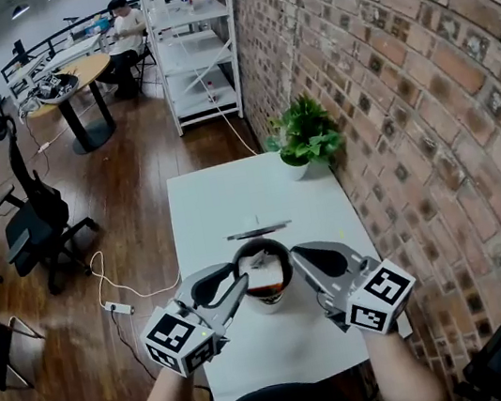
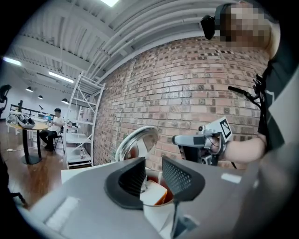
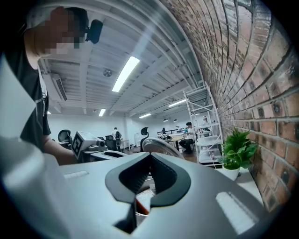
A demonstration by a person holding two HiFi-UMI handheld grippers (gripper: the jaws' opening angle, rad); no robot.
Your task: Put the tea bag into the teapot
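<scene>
The left gripper (image 2: 153, 170) has its two jaws apart with a medium gap, and they grip nothing. In this gap, a little lower, the tea bag (image 2: 152, 192) lies inside the open mouth of the teapot (image 2: 157, 218). It is a pale square packet, and its lower edge sits in the dark reddish liquid (image 2: 166, 196). The bag is just beside the left jaw, but I cannot tell if they touch.

The right gripper (image 3: 150, 161) has its jaws closed so that the tips meet, and I cannot make out any thing pressed between them. Under these jaws the same teapot opening shows, with the pale bag in it.

The round metal lid (image 1: 258, 230) of the teapot stands tipped up behind the opening, on the far side from the person. In the head view the two grippers come to the teapot from left and right, with their tips close to its rim.

The teapot stands on a white table (image 1: 208, 202), near the middle of it. At the far right corner of the table is a potted plant (image 1: 304, 136), next to the brick wall (image 1: 419, 71)
</scene>
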